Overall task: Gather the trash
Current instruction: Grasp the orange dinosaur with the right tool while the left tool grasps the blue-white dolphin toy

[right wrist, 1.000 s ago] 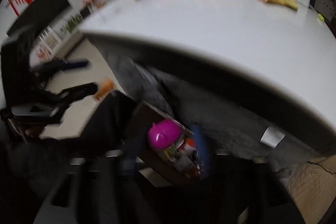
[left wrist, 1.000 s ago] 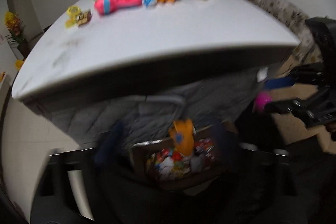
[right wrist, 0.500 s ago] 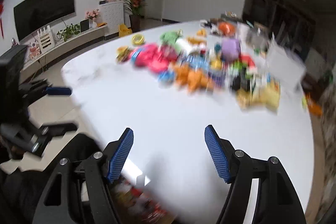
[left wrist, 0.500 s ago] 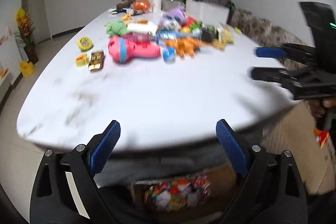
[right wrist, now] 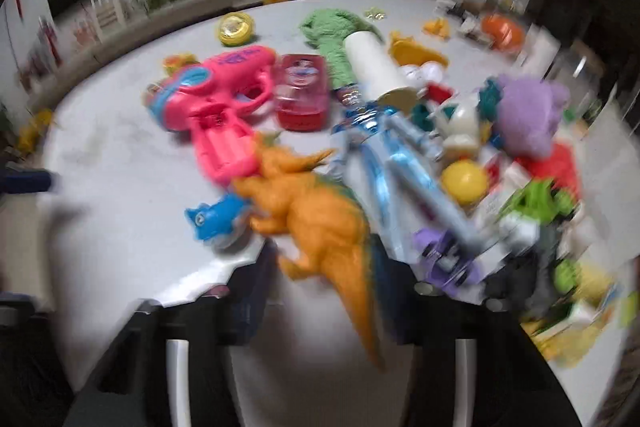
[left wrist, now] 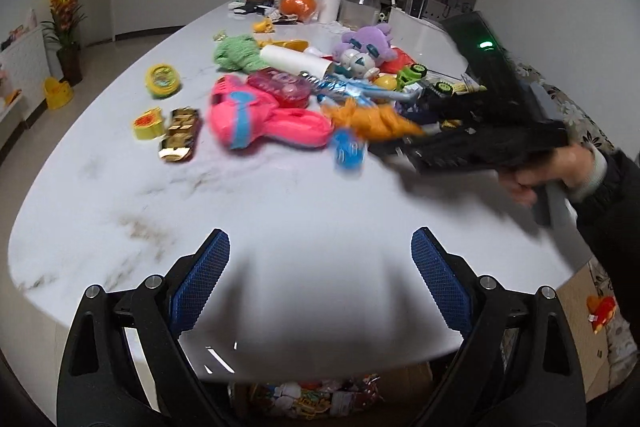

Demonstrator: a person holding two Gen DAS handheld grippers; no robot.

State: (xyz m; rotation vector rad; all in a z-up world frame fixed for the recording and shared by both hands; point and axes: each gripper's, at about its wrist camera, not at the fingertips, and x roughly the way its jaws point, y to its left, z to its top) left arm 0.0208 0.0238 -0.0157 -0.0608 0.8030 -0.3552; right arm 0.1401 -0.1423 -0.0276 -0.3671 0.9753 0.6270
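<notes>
Orange dinosaur point(right wrist: 320, 223) lies lengthwise between closing right gripper point(right wrist: 332, 291), tail toward camera.

Light: dim room, we see soft shadows on table point(left wrist: 280, 211).
Blur: right view heavily smeared.
Edges: fisheye bending, dark corners.

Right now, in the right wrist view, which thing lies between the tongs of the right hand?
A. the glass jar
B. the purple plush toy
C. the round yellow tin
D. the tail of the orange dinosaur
D: the orange dinosaur stretches its tail down between the closing right tongs; blur hides whether the pads touch it.
</notes>
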